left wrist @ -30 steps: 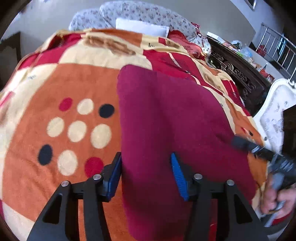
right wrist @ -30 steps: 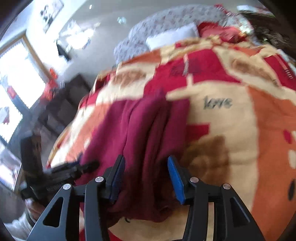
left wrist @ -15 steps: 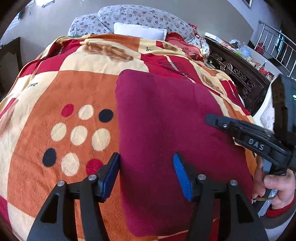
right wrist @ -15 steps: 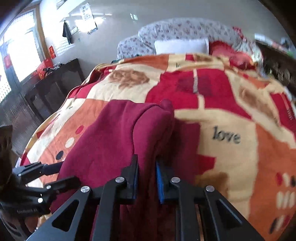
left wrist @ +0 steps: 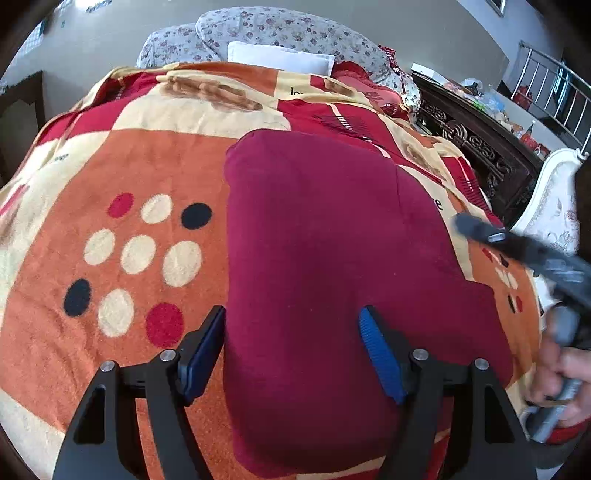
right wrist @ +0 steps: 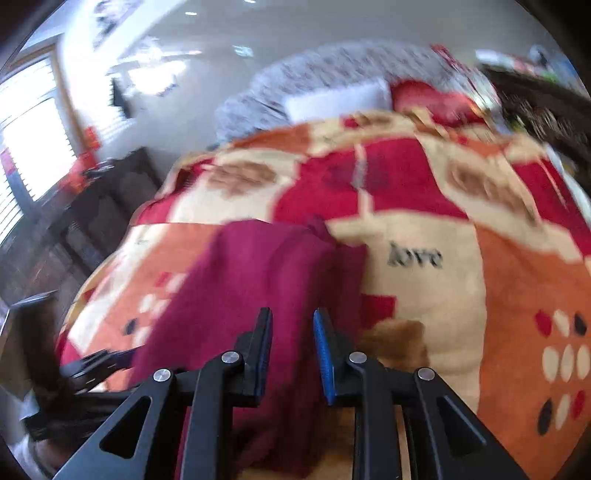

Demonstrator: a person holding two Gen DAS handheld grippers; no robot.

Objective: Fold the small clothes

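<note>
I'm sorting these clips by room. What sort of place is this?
Most likely a bedroom: a bed under a patchwork blanket, floral pillows at its head, a dark carved wooden cabinet beside it. A maroon garment lies on the blanket.

A soft, matt maroon cloth garment (left wrist: 332, 280) with a fine fleecy nap is seen on a fuzzy, plush patterned blanket (left wrist: 140, 254). The left gripper (left wrist: 291, 350) is made of matt black plastic, with ribbed blue pads (left wrist: 380, 358) and shiny metal screws (left wrist: 420, 355). The same finish is shown by the right gripper (right wrist: 291, 354). Behind, printed cotton-like pillows (left wrist: 288, 29) and dark, carved, glossy wood furniture (left wrist: 476, 144) are visible.
</note>
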